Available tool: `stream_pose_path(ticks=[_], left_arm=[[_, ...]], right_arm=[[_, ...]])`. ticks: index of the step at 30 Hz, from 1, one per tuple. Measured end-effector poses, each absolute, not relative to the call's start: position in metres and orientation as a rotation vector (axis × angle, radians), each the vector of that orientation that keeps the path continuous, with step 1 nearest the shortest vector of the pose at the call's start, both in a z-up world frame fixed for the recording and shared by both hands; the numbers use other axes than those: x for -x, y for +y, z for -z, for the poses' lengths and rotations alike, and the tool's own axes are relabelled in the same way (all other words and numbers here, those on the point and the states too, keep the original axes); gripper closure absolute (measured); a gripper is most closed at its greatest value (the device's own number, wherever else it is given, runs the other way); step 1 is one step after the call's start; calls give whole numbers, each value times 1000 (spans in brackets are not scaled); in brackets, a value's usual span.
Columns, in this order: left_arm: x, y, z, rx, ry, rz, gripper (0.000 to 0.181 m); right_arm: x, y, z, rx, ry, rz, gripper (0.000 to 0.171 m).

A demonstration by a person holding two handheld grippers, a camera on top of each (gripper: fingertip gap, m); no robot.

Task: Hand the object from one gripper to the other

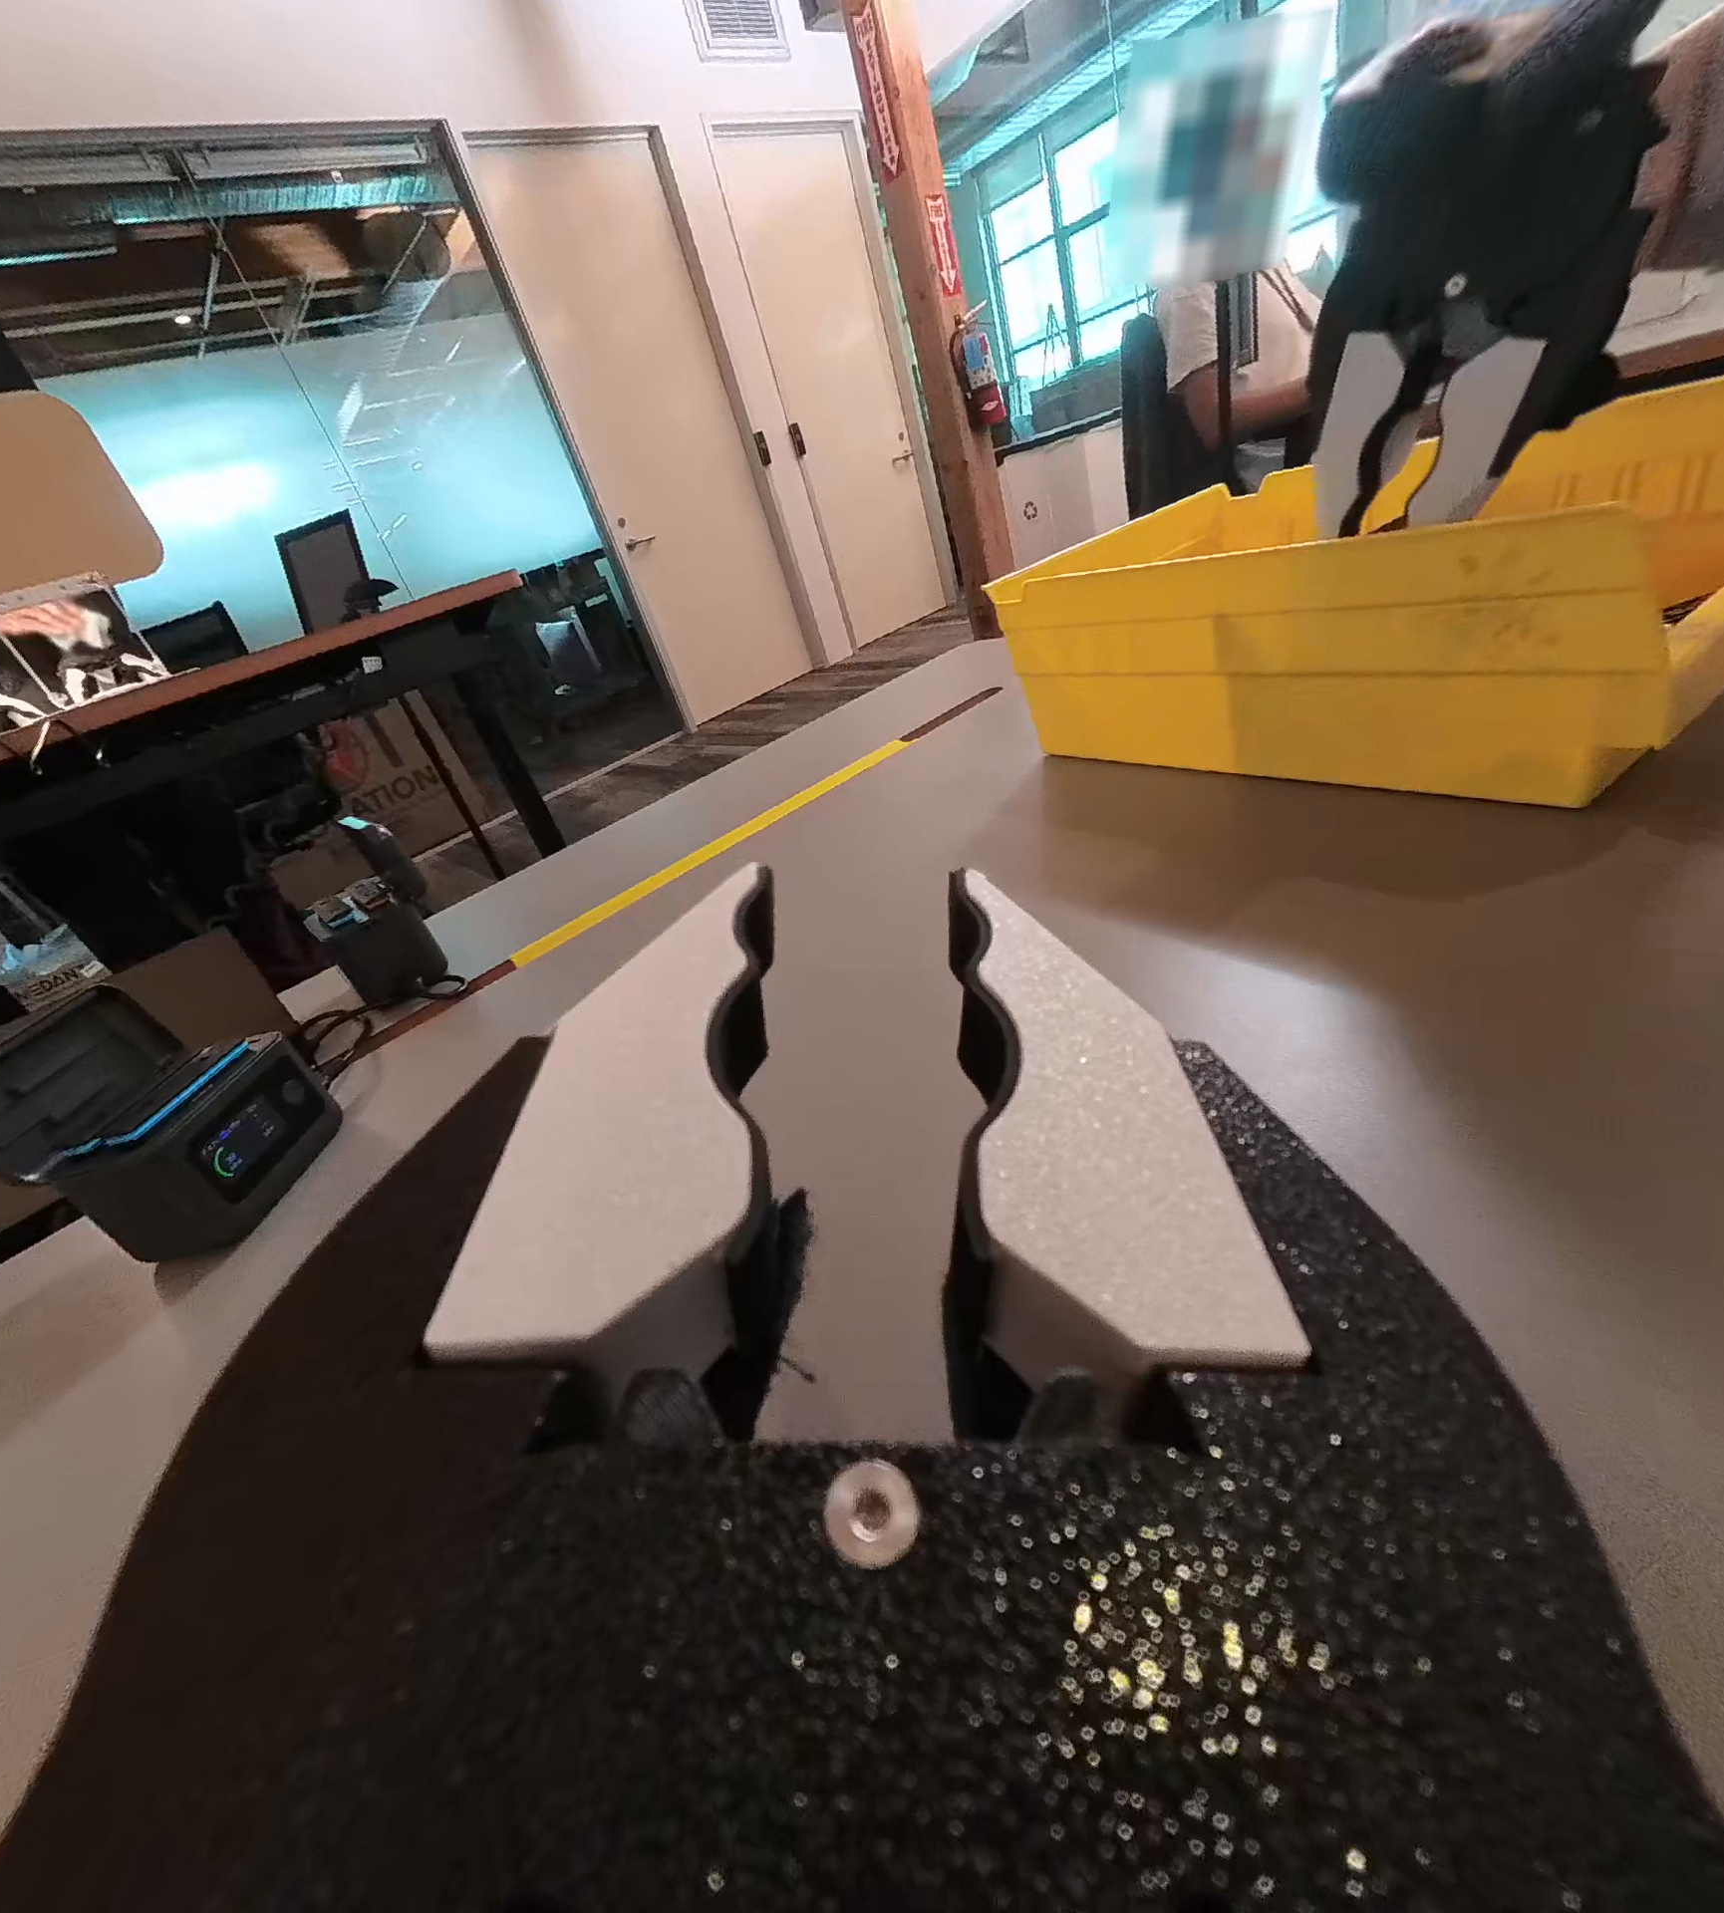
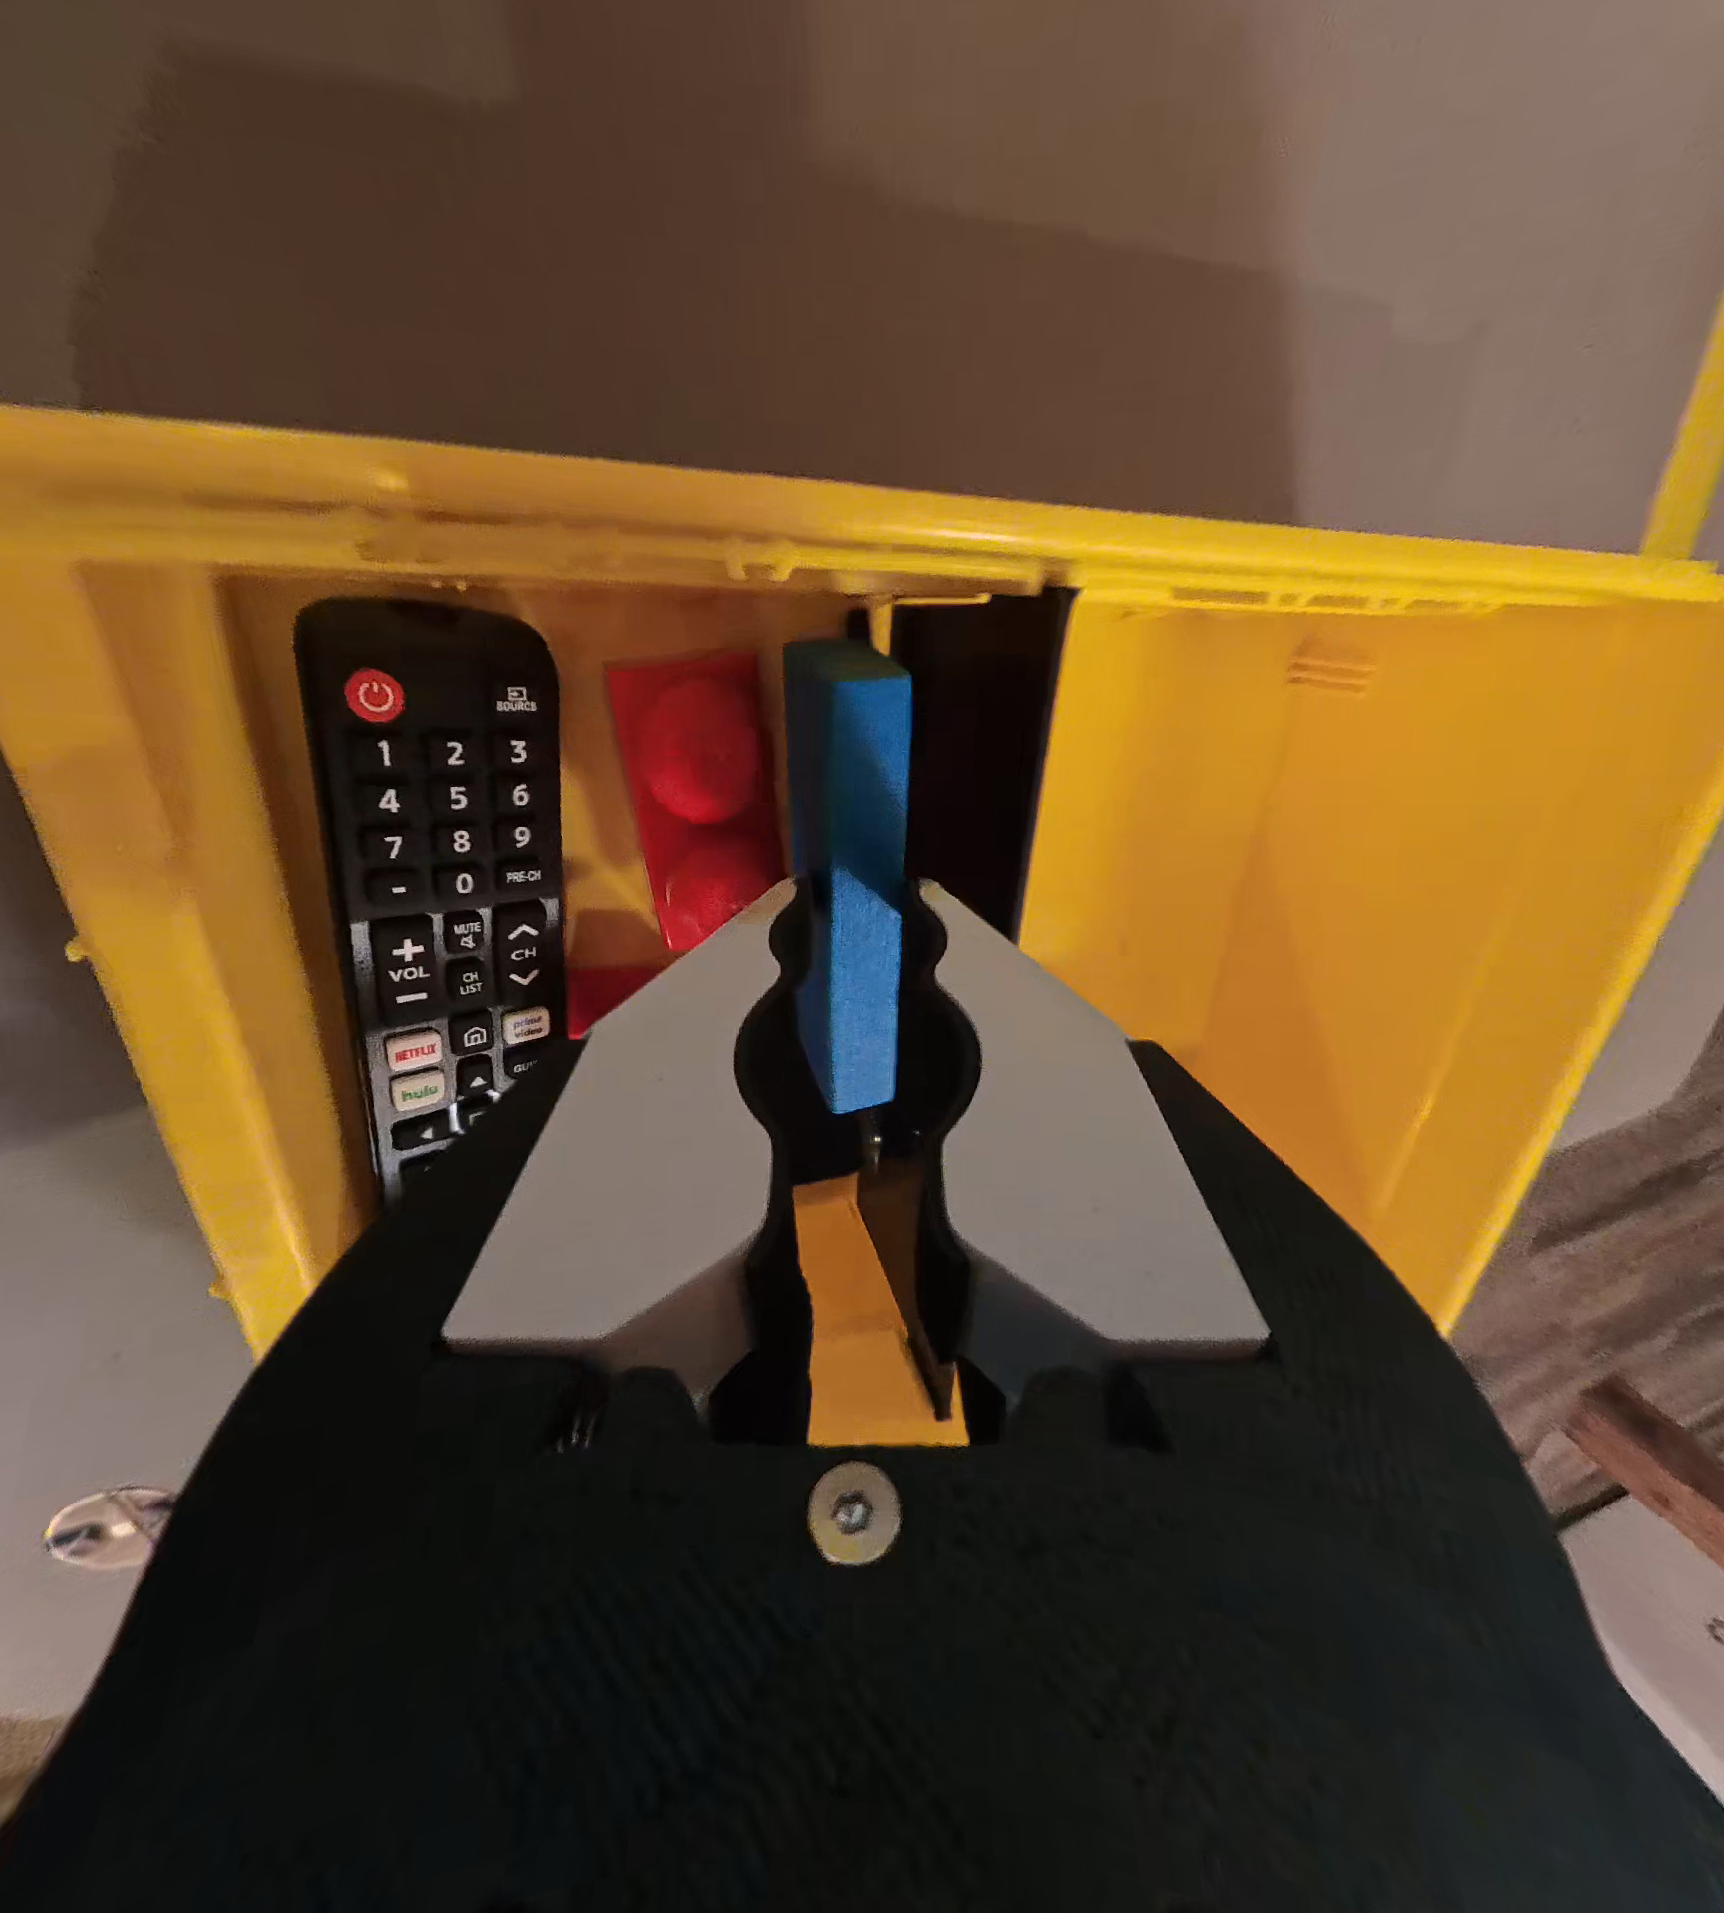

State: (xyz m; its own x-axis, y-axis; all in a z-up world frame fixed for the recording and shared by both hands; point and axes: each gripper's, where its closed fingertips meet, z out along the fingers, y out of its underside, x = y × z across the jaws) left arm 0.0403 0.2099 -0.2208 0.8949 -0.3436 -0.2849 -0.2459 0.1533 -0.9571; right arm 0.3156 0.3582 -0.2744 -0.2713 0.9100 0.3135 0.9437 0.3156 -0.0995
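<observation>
A yellow bin (image 1: pixel 1334 704) stood on the far right part of the table (image 1: pixel 1355 1035) ahead of me. Inside it, a black remote (image 2: pixel 433 880) lay along the left wall, its top near the far wall. A red brick (image 2: pixel 697 787) with round studs lay just beside the remote, and a dark slab (image 2: pixel 972 745) stood further right. Near the table's left edge sat a small grey power pack (image 1: pixel 143 1139) with a lit screen. A strip of yellow tape (image 1: pixel 723 839) ran along that edge. Beyond the table I saw a desk (image 1: pixel 216 683), a glass wall (image 1: pixel 268 414), white doors (image 1: pixel 816 362) and a fire extinguisher (image 1: pixel 982 373).
</observation>
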Motion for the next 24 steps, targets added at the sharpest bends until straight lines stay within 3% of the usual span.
stream_pose_path(ticks=[13,17,24], left_arm=[[-42,210,223,1443,510,74,153],[-41,210,222,1442,501,76,152],[-38,211,221,1439,485,66,149]], right_arm=[[-319,356,302,1828,-2268,116,155],[-320,365,250,1863,-2011,201,150],[-215,305,130,1415,-1509,-180,134]])
